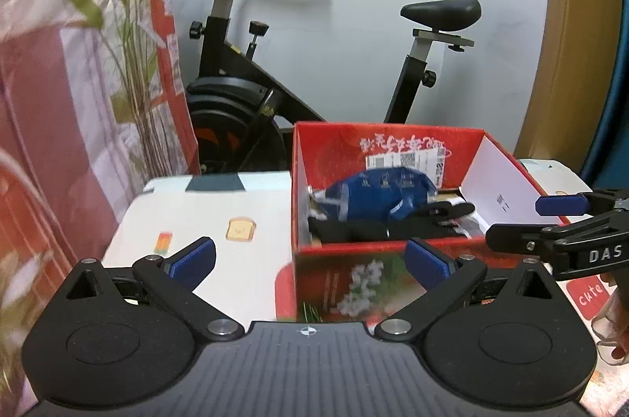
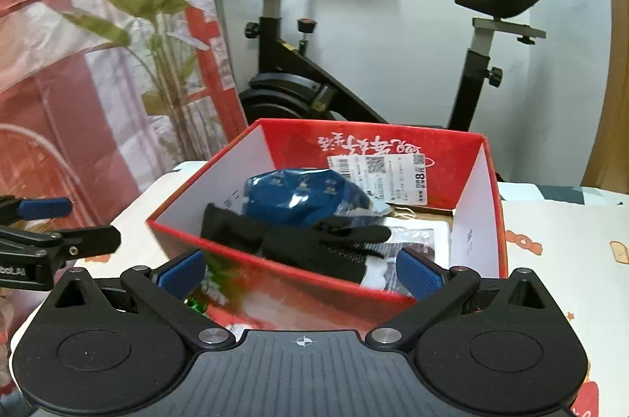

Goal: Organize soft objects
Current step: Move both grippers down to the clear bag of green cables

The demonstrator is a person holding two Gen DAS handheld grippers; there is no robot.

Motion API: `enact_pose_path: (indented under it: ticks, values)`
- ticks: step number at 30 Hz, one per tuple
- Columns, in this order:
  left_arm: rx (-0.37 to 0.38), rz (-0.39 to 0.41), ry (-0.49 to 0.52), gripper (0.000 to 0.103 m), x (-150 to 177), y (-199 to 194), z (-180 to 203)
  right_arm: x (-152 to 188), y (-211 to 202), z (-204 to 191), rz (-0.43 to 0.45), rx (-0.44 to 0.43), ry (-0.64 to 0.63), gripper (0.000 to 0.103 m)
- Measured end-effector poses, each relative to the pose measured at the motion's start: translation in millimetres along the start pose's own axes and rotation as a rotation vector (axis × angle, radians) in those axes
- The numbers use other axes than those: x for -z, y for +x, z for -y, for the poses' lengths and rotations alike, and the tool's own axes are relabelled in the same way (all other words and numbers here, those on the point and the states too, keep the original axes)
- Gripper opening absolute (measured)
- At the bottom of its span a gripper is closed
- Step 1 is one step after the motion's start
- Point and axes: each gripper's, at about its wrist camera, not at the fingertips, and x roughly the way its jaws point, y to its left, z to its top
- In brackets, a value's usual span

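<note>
- A black glove lies inside the open red cardboard box, its cuff draped close to the near wall; a blue foil packet sits just behind it, touching, with white wrapped items beneath.
- Seen from the left wrist view, the same black fabric stretches along the box floor below the blue packet.
- The left gripper stands with jaws spread wide and nothing between its blue pads; the right gripper likewise gapes empty, facing the box's near wall.
- Likely hazard: the glove sits high near the rim, so a nudge to the box could tip it out onto the table.
- A gripper passing low may catch the thin near wall and drag the light box across the patterned tablecloth.
- Both grippers hover near each other; crossing paths risks a knock.
- The exercise bike stands well apart behind.
</note>
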Motion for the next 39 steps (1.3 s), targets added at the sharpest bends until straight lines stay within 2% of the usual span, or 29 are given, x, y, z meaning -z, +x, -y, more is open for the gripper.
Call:
enact_pose_path:
  ticks: [7,11,17,22,26,31,39]
  values:
    - [0.006,-0.054,-0.082,0.103,40,-7,-6,32,-19,-6,0.035,-0.019,-0.010,0.103]
    - [0.041,-0.075,-0.147,0.101,60,-7,-11,54,-16,-10,-0.012,-0.041,-0.012,0.103]
    - [0.030,-0.114,-0.202,0.096,81,-5,-17,77,-5,-4,-0.062,-0.011,0.001,0.102]
    - [0.035,-0.130,-0.254,0.079,88,-3,-20,85,11,4,-0.082,0.009,0.028,0.099]
    - [0.051,-0.135,-0.236,0.072,87,1,-13,90,31,8,-0.118,0.021,0.024,0.099]
    - [0.084,-0.144,-0.237,0.054,86,6,-8,99,51,19,-0.169,0.011,0.063,0.098]
    - [0.143,-0.187,-0.244,0.052,89,19,3,111,52,25,-0.167,-0.049,0.093,0.090]
